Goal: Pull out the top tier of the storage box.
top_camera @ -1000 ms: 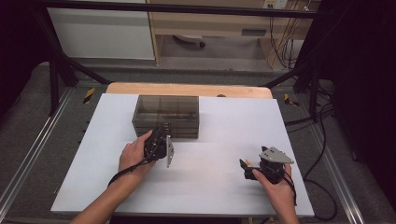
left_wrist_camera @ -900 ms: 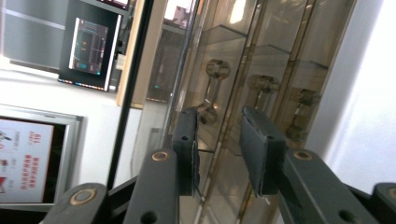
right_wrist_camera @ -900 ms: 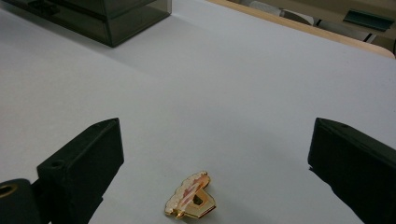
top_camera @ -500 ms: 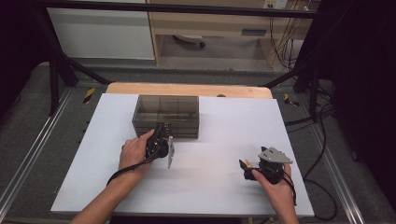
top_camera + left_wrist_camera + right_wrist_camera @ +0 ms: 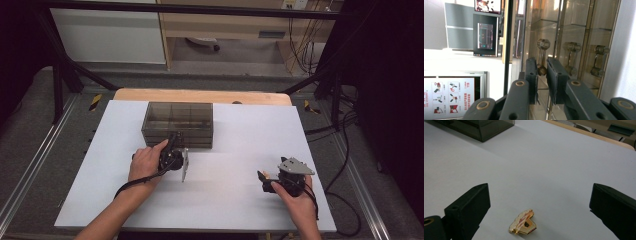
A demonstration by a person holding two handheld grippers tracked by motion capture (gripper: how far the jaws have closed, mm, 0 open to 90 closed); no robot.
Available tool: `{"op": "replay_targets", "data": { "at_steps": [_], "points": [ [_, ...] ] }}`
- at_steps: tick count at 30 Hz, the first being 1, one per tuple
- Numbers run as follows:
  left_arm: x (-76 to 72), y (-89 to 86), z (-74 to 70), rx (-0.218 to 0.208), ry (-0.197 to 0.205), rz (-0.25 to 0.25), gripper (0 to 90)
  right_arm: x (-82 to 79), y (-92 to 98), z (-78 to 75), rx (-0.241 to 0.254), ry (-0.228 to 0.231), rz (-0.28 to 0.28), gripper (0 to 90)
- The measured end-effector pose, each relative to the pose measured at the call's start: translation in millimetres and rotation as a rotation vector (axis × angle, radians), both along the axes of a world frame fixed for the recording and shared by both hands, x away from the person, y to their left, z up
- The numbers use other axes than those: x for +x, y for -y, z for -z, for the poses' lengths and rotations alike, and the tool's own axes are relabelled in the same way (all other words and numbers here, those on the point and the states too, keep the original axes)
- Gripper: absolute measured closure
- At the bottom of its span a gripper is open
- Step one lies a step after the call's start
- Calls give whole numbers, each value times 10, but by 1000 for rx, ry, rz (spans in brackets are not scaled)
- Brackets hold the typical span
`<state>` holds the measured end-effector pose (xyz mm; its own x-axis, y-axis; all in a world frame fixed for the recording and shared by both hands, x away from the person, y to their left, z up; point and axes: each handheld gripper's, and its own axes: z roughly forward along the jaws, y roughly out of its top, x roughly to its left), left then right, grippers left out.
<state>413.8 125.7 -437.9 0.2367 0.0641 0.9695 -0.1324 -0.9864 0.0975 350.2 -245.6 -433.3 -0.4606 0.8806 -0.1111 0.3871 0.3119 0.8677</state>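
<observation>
A smoky transparent drawer box [image 5: 177, 117] stands on the white table top [image 5: 235, 130]. My left gripper [image 5: 173, 144] reaches its front, turned on its side. In the left gripper view the jaws [image 5: 542, 61] have just been closing. They stand nearly together, pinching a clear drawer handle [image 5: 543, 45]. My right gripper [image 5: 261, 177] rests near the front right of the table, jaws wide open [image 5: 537, 207]. A small gold and pink pin [image 5: 522, 222] lies on the table between them, touching neither jaw.
Two more drawer handles [image 5: 572, 57] [image 5: 599, 60] sit beside the gripped one. A wooden strip [image 5: 200, 95] edges the table's far side. The box's corner [image 5: 479, 127] is far beyond the pin. Cables [image 5: 345, 200] trail at the right.
</observation>
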Motion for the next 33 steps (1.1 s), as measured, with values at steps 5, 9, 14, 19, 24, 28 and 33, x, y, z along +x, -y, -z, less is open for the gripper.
{"op": "replay_targets", "data": {
  "at_steps": [5,9,14,19,24,28,33],
  "points": [
    [-4,17,17,20,13,0,779,2,11,1,-1,0,2,40],
    [-5,20,18,22,15,-3,782,0,11,1,-2,1,2,37],
    [-6,25,34,44,31,3,787,1,12,0,-3,0,1,38],
    [-9,47,56,65,49,8,786,1,16,4,-7,-1,0,38],
    [-12,51,74,85,67,8,803,1,16,6,-10,-2,1,38],
    [-15,56,68,80,64,4,806,0,17,6,-9,-3,1,38],
    [-32,53,46,76,49,4,808,3,17,7,-13,-6,-2,38]
  ]
}}
